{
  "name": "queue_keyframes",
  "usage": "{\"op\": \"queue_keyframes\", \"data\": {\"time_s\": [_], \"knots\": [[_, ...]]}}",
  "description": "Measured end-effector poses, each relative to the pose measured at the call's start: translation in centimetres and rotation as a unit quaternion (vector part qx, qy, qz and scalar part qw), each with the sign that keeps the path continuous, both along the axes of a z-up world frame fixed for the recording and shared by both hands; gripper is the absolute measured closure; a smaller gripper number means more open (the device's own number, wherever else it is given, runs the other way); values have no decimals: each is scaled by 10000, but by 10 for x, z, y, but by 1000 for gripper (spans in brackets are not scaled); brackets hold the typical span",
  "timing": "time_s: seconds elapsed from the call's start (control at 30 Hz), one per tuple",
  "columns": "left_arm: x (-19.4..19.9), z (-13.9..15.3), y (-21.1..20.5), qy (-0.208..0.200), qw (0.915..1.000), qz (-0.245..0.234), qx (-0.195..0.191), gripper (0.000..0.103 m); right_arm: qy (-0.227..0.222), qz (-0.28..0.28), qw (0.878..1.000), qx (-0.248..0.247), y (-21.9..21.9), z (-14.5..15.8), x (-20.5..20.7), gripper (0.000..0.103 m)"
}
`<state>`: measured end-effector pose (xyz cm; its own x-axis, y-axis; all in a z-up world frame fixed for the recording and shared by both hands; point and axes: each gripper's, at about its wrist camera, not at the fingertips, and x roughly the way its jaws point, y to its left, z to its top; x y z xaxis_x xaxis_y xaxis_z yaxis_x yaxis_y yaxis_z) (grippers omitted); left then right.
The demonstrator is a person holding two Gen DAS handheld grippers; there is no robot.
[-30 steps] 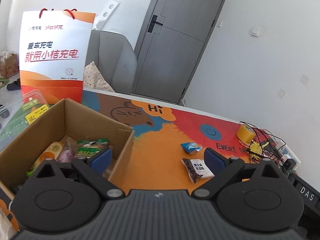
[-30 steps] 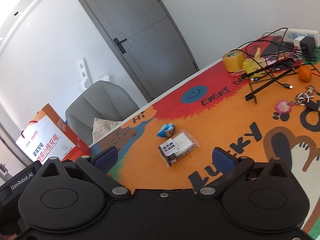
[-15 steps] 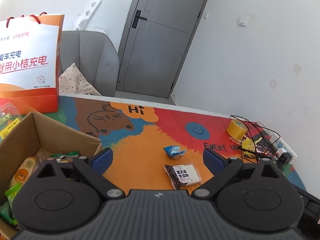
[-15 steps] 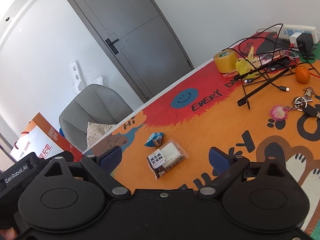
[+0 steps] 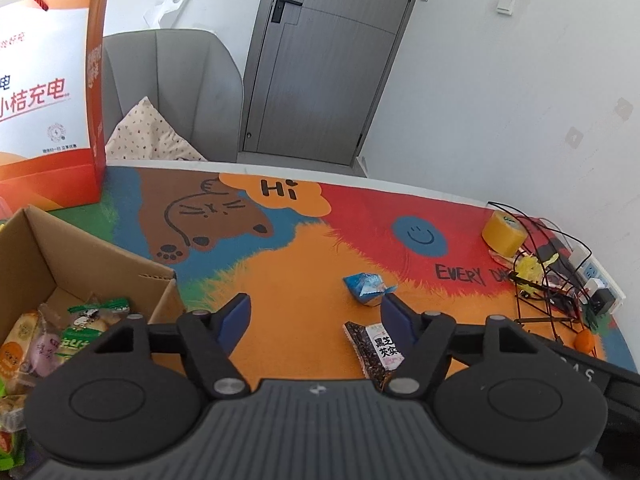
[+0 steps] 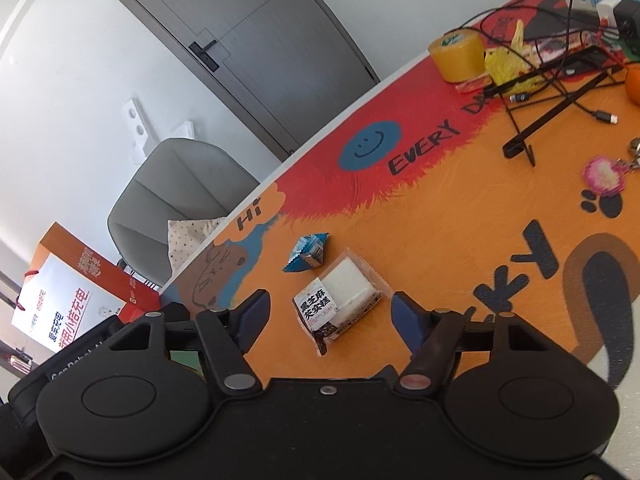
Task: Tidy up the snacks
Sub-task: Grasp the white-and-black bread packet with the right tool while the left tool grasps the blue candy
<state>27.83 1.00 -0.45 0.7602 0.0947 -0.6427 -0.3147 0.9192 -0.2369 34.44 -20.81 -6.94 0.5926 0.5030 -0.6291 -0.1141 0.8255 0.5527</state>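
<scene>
A black-and-white snack packet (image 6: 338, 306) lies on the orange mat, between the open fingers of my right gripper (image 6: 326, 314), which is empty and just above it. It also shows in the left wrist view (image 5: 374, 350). A small blue snack packet (image 6: 308, 252) lies just beyond it, and shows in the left wrist view (image 5: 368, 288). My left gripper (image 5: 314, 316) is open and empty, between the cardboard box (image 5: 92, 256) and the packets. The box holds several snack packets (image 5: 80, 328).
An orange-and-white paper bag (image 5: 48, 100) stands behind the box. A roll of yellow tape (image 5: 504, 232), tangled black cables (image 5: 548, 280), a power strip (image 5: 596, 276) and an orange (image 5: 585, 340) lie at the right. A keychain (image 6: 604, 174) lies on the mat. A grey chair (image 5: 172, 92) stands past the table edge.
My left gripper has swung right, away from the box toward the two packets. My right gripper has moved closer to the black-and-white packet, which now sits between its fingers.
</scene>
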Motion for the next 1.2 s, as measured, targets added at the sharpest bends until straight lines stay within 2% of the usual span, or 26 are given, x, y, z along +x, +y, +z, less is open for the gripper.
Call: {"op": "queue_keyframes", "data": {"time_s": [0.43,0.67,0.97,1.03,1.1,1.2], "knots": [[26,-20,12,184,9992,353,-37,45,315,-40,9994,-146,38,-21,38,35],[32,-22,21,162,9988,386,-261,47,298,-178,9970,-688,60,-33,54,36],[38,-25,24,162,9975,491,-490,47,43,84,9893,-1457,84,-39,59,35],[38,-27,23,175,9974,506,-492,47,-22,133,9875,-1573,86,-39,59,38],[39,-28,21,202,9972,543,-482,47,-107,210,9843,-1751,85,-39,57,49],[43,-32,19,272,9966,564,-531,47,-96,222,9877,-1546,73,-40,57,52]]}}
